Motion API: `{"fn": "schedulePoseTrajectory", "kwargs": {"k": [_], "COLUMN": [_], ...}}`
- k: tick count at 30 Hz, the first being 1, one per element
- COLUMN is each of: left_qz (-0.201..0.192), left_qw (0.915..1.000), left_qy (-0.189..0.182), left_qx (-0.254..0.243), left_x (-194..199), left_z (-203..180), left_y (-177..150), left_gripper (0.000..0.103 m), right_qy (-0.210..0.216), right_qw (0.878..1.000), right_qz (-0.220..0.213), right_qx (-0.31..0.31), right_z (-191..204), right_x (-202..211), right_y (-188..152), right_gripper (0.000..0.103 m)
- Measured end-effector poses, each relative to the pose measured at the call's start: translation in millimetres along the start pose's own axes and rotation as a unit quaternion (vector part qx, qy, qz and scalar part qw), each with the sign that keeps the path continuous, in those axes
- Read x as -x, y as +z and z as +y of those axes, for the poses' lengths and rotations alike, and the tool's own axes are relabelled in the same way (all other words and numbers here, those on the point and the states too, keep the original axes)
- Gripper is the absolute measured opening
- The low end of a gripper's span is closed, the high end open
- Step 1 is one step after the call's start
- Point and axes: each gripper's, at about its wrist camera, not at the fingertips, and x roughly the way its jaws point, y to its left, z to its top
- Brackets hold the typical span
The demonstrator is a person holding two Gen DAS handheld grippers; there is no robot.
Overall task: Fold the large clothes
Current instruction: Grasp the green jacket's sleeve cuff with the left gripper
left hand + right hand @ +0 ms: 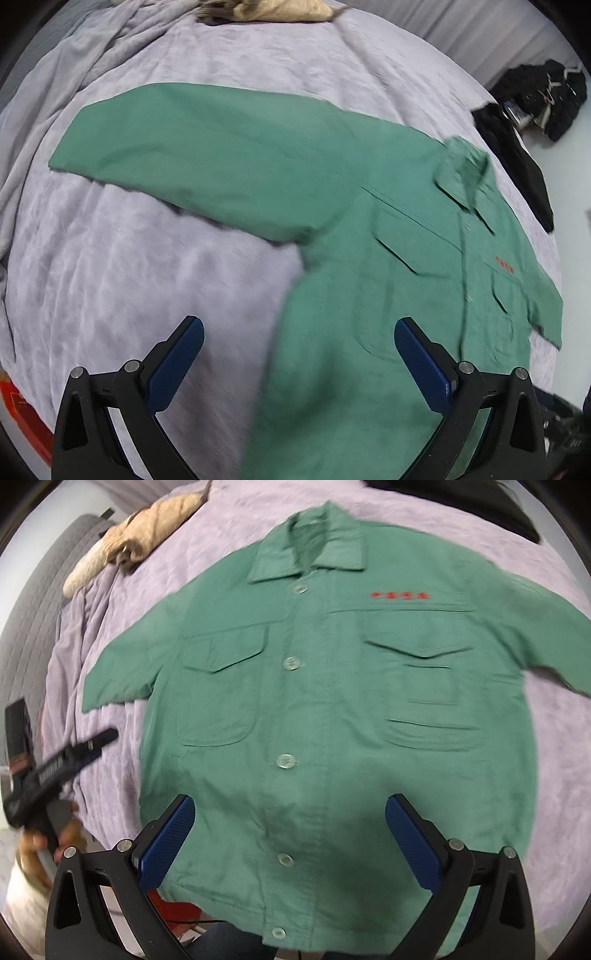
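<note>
Lilac bedding (147, 266) covers a bed that fills most of both views, wrinkled and bunched toward the upper left of each frame. A green shirt (332, 709) lies flat on it, front side up and buttoned, with its collar (310, 550) toward the top of the right wrist view and its hem at the bottom edge. Red lettering (400, 595) sits on the chest above one of two flap pockets. In the left wrist view the same shirt occupies the right and lower part of the frame, and one long sleeve (207, 147) stretches across the bedding toward the upper left.

The left gripper (299, 365) hovers over the shirt's side edge near the bottom of its own view, its blue pads spread wide with nothing between them. From the right wrist view it appears at the left edge, held in a hand (44, 845). The right gripper (290, 843) hangs above the lower front of the shirt, its fingers likewise wide apart and empty; whether either touches the cloth cannot be told.

A tan garment (140, 528) lies crumpled at the upper left of the right wrist view, well apart from the shirt. Dark clothing (535, 107) rests at the upper right of the left wrist view.
</note>
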Motion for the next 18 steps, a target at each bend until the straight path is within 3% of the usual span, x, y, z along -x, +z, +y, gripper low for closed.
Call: {"fn": "schedulePoseTrajectory", "kwargs": {"k": [4, 8, 10, 12, 13, 14, 15, 16, 18], "left_qz": [-0.041, -0.078, -0.083, -0.09, -0.097, -0.105, -0.107, -0.113, -0.136], "left_qw": [0.9956, 0.9786, 0.9718, 0.968, 0.967, 0.9677, 0.9693, 0.9696, 0.9705], "left_qy": [0.014, 0.03, 0.029, 0.041, 0.042, 0.036, 0.025, 0.013, 0.011], "left_qx": [0.083, 0.188, 0.219, 0.231, 0.232, 0.227, 0.22, 0.217, 0.199], "left_x": [-28.2, -50.6, -61.2, -68.7, -70.3, -70.3, -69.0, -65.9, -51.2], "left_z": [93.1, 179.5, 203.8, 215.9, 218.5, 218.7, 218.7, 216.0, 205.5], "left_y": [52.3, 94.5, 107.6, 119.0, 123.7, 127.3, 132.2, 134.5, 139.7], "left_gripper": [0.103, 0.103, 0.102, 0.087, 0.068, 0.03, 0.008, 0.003, 0.003], "right_qy": [0.017, 0.033, 0.036, 0.037, 0.038, 0.038, 0.04, 0.042, 0.044], "right_qw": [1.0, 0.998, 0.998, 0.998, 0.998, 0.998, 0.997, 0.997, 0.998], "right_qz": [0.014, 0.027, 0.037, 0.042, 0.044, 0.045, 0.046, 0.047, 0.044], "right_qx": [0.02, 0.037, 0.04, 0.04, 0.039, 0.038, 0.037, 0.035, 0.028], "right_z": [37.1, 69.8, 79.2, 86.4, 87.4, 88.9, 89.4, 89.4, 87.1], "right_x": [-48.5, -82.3, -97.0, -106.6, -108.4, -110.1, -110.4, -110.2, -108.7], "right_y": [13.8, 24.1, 28.9, 33.0, 33.9, 34.9, 34.8, 34.8, 35.2], "right_gripper": [0.103, 0.103, 0.103, 0.103, 0.103, 0.103, 0.103, 0.103, 0.103]}}
